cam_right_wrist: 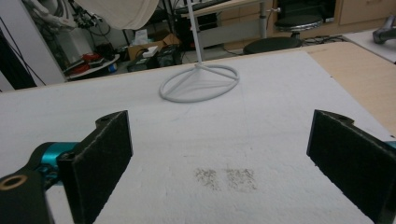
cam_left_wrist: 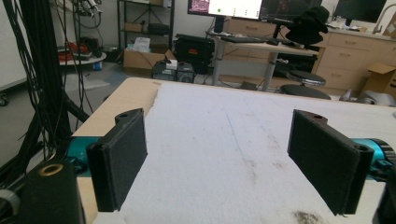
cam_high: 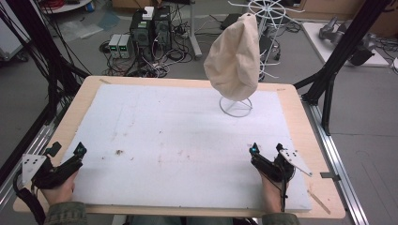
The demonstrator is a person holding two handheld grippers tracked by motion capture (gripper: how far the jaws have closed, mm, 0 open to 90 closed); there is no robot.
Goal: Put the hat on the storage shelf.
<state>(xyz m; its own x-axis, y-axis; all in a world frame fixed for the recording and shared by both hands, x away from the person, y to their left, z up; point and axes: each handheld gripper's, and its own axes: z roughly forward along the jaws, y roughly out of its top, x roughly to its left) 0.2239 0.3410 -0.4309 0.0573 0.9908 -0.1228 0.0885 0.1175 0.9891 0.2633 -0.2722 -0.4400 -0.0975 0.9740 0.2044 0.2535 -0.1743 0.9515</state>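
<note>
- Desk [cam_high: 300, 122]: pale wood top with rounded corners, most of it covered by a white mat.
- Mat [cam_high: 187, 140]: white, rough and felt-like, rectangular, with faint brown smudges and a small dark speck patch near its left front.
- Stand [cam_high: 236, 107]: white wire, with a round ring base and a thin upright post, at the mat's far right part; thin prongs spread out at the top.
- Bag [cam_high: 234, 56]: cream cloth, soft and creased, rounded like a sack, hanging from the stand's top, its bottom just above the ring base.
- Left gripper [cam_high: 65, 151]: at the mat's near left corner, well apart from the stand; black body, teal fittings, grey three-cornered plate. Jaws apart, nothing between them; flat black pads [cam_left_wrist: 123, 156] of coarse foam.
- Right gripper [cam_high: 266, 149]: at the mat's near right edge, nearer the stand, pointing toward it. Jaws wide apart and empty; bare mat lies between it and the ring base, with a grey smudge [cam_right_wrist: 226, 178] just ahead of the jaws.
- Beyond the desk: grey floor, computer boxes [cam_high: 150, 28] with tangled cables behind the stand's left, black frame posts at both sides.
</note>
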